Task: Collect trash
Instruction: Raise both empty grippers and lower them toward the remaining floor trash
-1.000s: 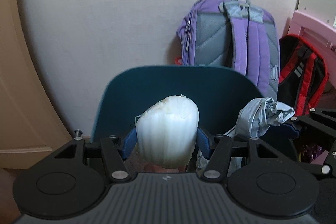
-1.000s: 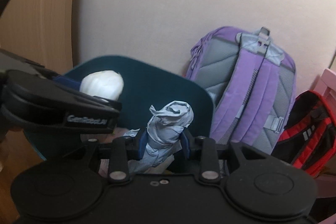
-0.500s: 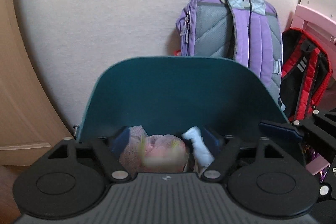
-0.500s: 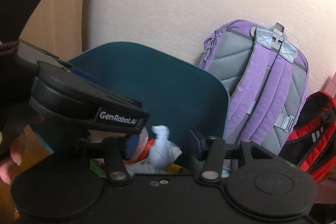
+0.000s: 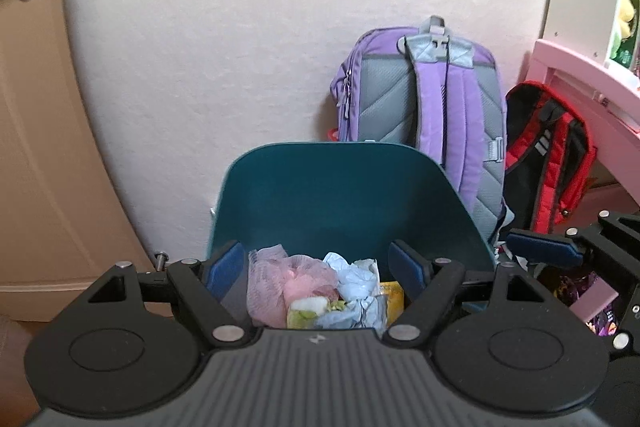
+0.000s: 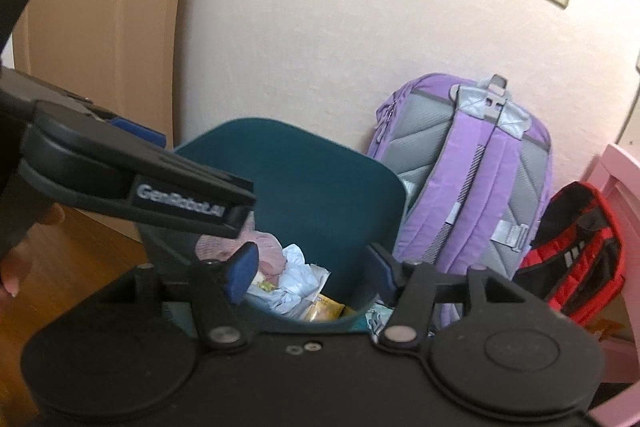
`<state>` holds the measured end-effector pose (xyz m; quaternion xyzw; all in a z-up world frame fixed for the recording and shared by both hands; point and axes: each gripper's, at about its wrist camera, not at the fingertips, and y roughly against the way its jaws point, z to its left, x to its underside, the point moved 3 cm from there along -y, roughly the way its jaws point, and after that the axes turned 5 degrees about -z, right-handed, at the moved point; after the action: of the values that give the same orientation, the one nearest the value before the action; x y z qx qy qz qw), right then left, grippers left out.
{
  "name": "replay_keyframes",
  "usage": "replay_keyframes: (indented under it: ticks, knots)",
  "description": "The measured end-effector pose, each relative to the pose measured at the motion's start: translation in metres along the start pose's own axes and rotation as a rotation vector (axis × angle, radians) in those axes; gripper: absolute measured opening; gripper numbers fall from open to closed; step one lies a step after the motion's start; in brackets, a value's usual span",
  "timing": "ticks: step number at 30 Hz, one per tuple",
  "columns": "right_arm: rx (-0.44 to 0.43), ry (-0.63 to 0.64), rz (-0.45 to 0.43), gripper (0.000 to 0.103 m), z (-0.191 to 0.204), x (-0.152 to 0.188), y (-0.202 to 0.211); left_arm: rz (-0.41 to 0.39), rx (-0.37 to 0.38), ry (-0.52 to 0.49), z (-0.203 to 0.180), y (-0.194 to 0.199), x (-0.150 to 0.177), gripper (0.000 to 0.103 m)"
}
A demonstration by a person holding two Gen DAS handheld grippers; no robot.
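Observation:
A teal bin (image 5: 340,187) stands against the wall, with its rim below both grippers. Inside lie a pink net (image 5: 288,279), a pale blue crumpled wad (image 5: 356,283), a yellow wrapper (image 5: 390,293) and a white-green scrap (image 5: 310,307). My left gripper (image 5: 316,261) hangs open above the bin, nothing between its blue pads. My right gripper (image 6: 314,263) is over the bin (image 6: 320,187) too, jaws opening and empty; the pale blue wad (image 6: 296,275) and the pink net (image 6: 266,247) lie below it.
A purple backpack (image 5: 424,99) leans on the wall right of the bin, with a red-black backpack (image 5: 548,147) beside it. Pink furniture (image 5: 580,75) stands at the far right. A wooden door (image 5: 36,127) is on the left. A person's hand (image 6: 16,267) holds the left tool.
The left gripper let go of a white crumpled lump and the right let go of the grey-blue wad; both dropped into the bin. Both grippers drew back and rose.

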<state>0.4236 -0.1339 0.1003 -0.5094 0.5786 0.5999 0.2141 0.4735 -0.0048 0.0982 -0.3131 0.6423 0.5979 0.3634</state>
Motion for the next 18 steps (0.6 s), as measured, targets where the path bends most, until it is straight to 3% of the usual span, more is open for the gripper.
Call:
replay_keyframes:
  ticks: [9, 18]
  knots:
    - [-0.007, -0.03, -0.031, 0.063, 0.015, 0.007, 0.061, -0.027, -0.007, -0.013, 0.002, 0.068, 0.014, 0.08]
    - [-0.044, -0.02, -0.026, 0.068, 0.043, 0.034, 0.096, -0.008, 0.005, -0.015, 0.01, 0.117, 0.054, 0.08]
